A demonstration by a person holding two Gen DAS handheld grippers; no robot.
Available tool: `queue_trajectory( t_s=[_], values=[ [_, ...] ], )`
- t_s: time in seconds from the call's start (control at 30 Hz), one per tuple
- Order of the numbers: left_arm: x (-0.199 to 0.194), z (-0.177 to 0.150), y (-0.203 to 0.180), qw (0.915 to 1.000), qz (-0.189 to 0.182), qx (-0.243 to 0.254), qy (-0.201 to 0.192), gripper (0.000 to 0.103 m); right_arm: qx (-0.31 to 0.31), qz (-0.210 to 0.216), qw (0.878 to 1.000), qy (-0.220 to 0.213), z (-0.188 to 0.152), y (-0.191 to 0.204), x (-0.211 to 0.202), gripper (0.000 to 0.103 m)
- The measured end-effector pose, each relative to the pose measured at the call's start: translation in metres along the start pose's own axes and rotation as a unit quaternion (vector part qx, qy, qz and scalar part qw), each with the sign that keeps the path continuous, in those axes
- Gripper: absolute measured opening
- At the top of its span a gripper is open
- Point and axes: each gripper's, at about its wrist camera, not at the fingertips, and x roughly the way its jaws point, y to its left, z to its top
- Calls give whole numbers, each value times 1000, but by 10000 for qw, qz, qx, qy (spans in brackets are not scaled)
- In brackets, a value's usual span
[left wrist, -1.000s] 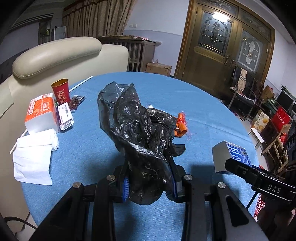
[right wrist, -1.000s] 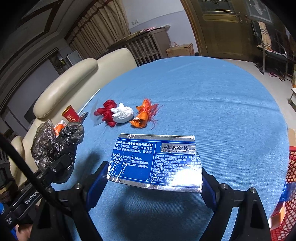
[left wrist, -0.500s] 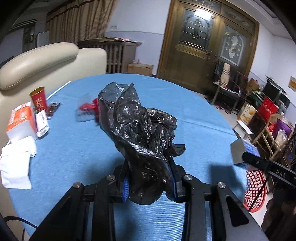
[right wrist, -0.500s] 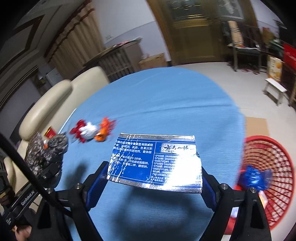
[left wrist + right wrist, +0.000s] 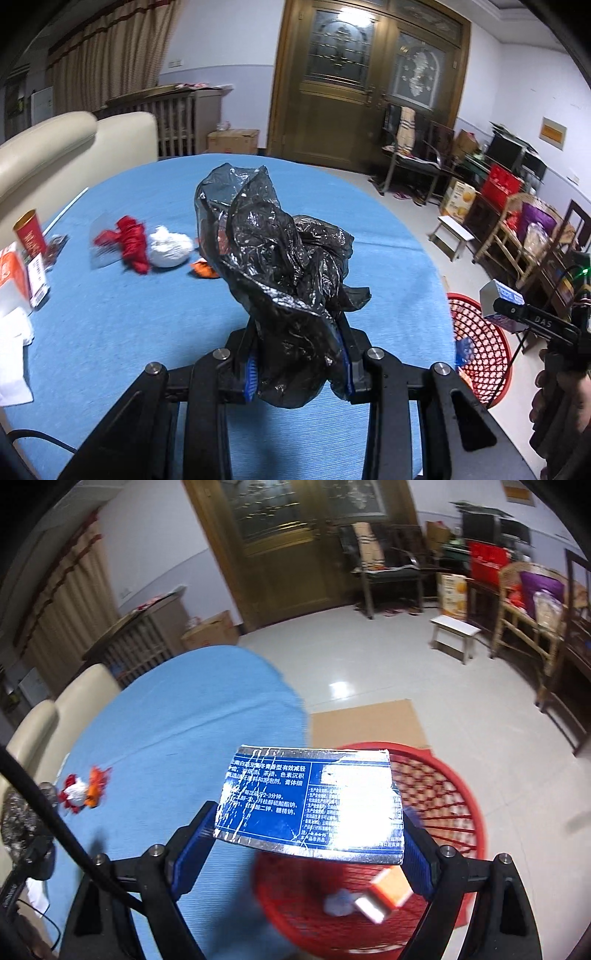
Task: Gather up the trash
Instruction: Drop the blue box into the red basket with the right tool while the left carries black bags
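While both tools are in view, each is closed down on an item. Left gripper: jaws drawn close together, clamped on the lower part of a crumpled black plastic bag, which stands up between the fingers above the blue tabletop. The blue pads are mostly covered by the plastic, so the exact contact line cannot be made out.

Right gripper: jaws set wide, closed against the two short ends of a blue-and-silver carton, held flat with its printed face up. Glare whites out the right half of the print. Directly beyond and below this gripper sits a red mesh basket on the floor; the carton is above its near rim. Inside the basket lie an orange-and-white box and a pale, blurred wad that cannot be identified.

Ahead and left of the left gripper, on the tabletop: a red crumpled wrapper, a white wad touching it, and an orange scrap partly hidden behind the bag. At the far left edge, cut off by the frame, stand a red cup and an orange-and-white packet.
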Motion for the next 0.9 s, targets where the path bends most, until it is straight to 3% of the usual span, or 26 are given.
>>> queue_trajectory(
  t_s=[0.4,0.73,0.9],
  values=[
    [9,8,-69,9966,-494,658,62,36,342,-375,9984,235,-10,-58,11,90],
    [13,9,-110,9904,-812,1107,133,36,483,-483,9956,643,-24,-73,30,91],
    [16,8,-125,9874,-942,1260,189,36,590,-477,9957,528,-22,-82,23,93]
  ],
)
